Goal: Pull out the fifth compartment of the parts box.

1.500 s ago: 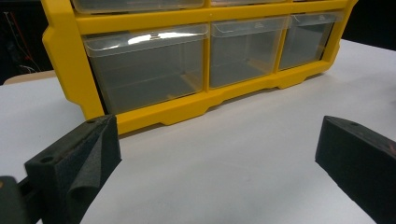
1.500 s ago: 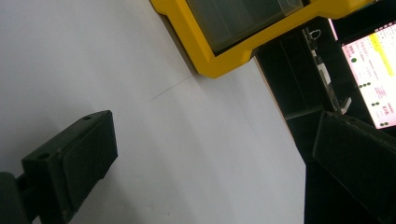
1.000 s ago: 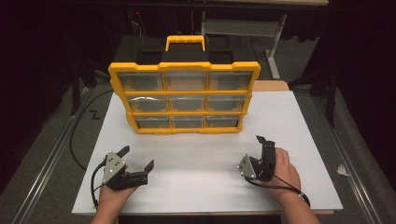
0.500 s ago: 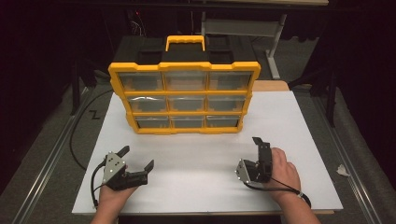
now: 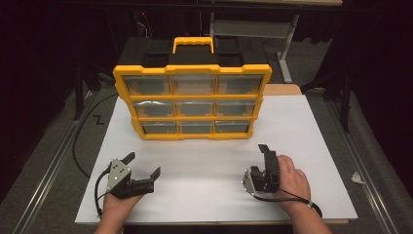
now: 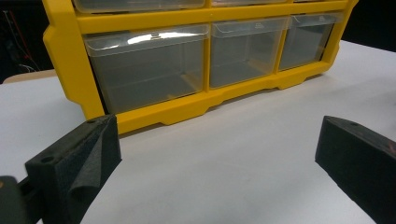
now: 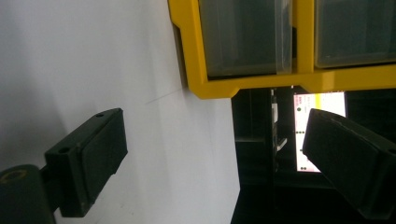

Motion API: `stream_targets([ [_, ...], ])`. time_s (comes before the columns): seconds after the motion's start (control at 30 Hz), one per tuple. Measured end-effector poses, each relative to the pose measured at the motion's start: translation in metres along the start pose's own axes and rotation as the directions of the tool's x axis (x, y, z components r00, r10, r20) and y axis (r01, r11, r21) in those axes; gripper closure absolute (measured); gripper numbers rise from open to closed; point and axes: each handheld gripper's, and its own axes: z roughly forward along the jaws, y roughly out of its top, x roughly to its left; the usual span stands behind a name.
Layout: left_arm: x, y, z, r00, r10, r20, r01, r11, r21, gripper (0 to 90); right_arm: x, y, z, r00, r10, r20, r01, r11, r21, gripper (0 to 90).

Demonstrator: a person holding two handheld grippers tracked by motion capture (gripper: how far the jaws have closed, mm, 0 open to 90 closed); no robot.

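Since a second ago my right tool [image 5: 263,163] has turned onto its side and slid a little toward the middle of the counter [image 5: 302,126], its jaws just closing slightly with nothing between them; my left tool [image 5: 142,165] has kept its place. The yellow drawer organizer [image 5: 192,102] stands upright on the far half of the counter, well apart from both tools, its clear drawers facing me. Both tools are wide open, hold nothing, and sit in my hands near the counter's near edge, left and right of centre.
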Motion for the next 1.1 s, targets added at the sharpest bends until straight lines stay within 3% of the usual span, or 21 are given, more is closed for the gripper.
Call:
stream_targets([
  [0.5,0.001,0.001,-0.001,1.0,0.003,-0.007,-0.003,1.0,0.0,0.2,0.01,0.028,0.002,0.9985,-0.035,0.041,0.037,0.998,-0.043,21.7],
  [1.1,-0.001,0.001,0.0,0.9998,0.019,0.001,-0.019,0.9998,0.0,0.2,0.02,0.065,0.017,0.9963,-0.053,0.068,0.057,0.997,-0.05,32.5],
])
